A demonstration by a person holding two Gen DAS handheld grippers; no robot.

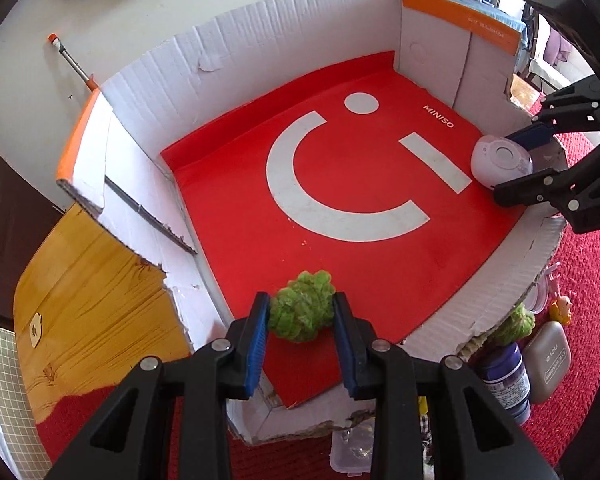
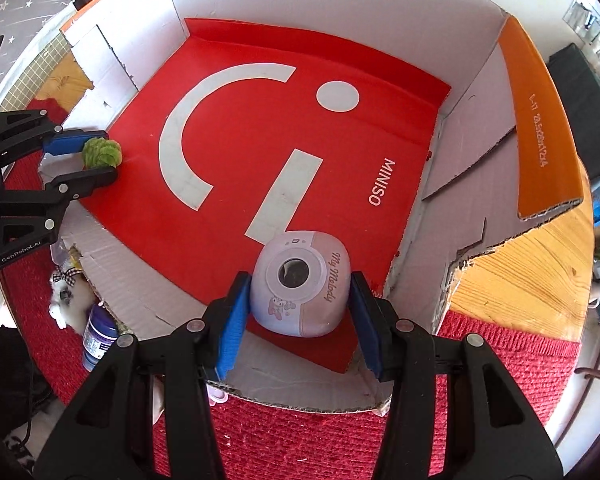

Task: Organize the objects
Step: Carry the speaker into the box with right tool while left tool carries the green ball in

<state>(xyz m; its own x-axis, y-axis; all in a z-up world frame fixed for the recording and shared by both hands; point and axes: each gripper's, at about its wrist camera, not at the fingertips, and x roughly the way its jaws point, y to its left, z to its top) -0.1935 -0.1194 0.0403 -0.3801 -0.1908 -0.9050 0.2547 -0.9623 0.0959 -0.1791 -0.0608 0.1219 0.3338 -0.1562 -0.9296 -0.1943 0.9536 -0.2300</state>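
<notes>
A low cardboard box (image 1: 260, 60) with a red MINISO sheet (image 1: 360, 184) on its floor fills both views. My left gripper (image 1: 302, 338) has its blue pads against both sides of a green fuzzy ball (image 1: 302, 312), just above the red sheet at the box's near edge; it shows too in the right wrist view (image 2: 100, 152). My right gripper (image 2: 300, 320) straddles a pink My Melody device (image 2: 300, 284) that rests on the sheet; the pads stand slightly off its sides. The device also shows in the left wrist view (image 1: 500, 160).
Outside the box on a red mat (image 1: 580, 300) lie a purple-capped bottle (image 1: 504, 380), a beige case (image 1: 550, 360), another green ball (image 1: 516, 322), a clear lidded tub (image 1: 350, 452) and a white plush (image 2: 66, 300). A wooden tabletop (image 1: 92, 300) lies beside the box.
</notes>
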